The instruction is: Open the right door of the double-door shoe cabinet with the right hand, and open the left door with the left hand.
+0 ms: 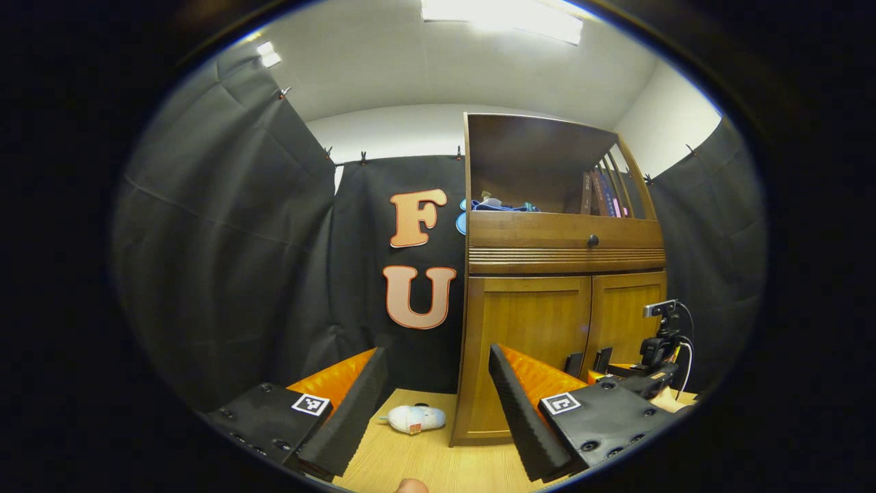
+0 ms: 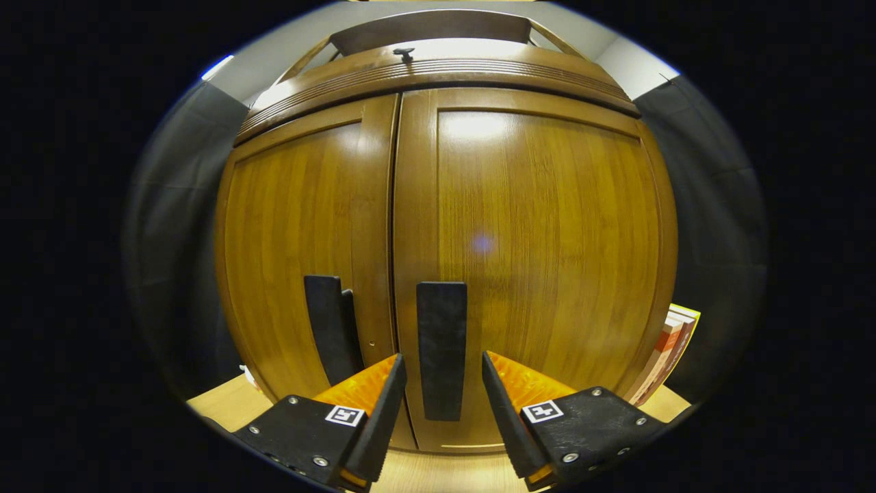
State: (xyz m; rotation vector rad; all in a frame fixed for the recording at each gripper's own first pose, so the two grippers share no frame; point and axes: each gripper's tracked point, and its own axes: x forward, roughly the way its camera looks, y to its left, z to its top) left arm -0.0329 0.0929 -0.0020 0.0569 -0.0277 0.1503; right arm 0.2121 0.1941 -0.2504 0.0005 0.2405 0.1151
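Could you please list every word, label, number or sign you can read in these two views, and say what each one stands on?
No text can be read for certain.
Book spines on the cabinet's open shelf: print too small and blurred.
Books standing beside the cabinet's right door: nothing legible.
Square black-and-white markers on each gripper body: coded patterns, not words.
Doors, both door handles and the drawer knob: no writing.

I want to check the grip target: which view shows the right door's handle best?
The right gripper view: the right door's handle stands large and upright between the open right gripper. The left gripper view shows both handles small and far off, low on the cabinet.
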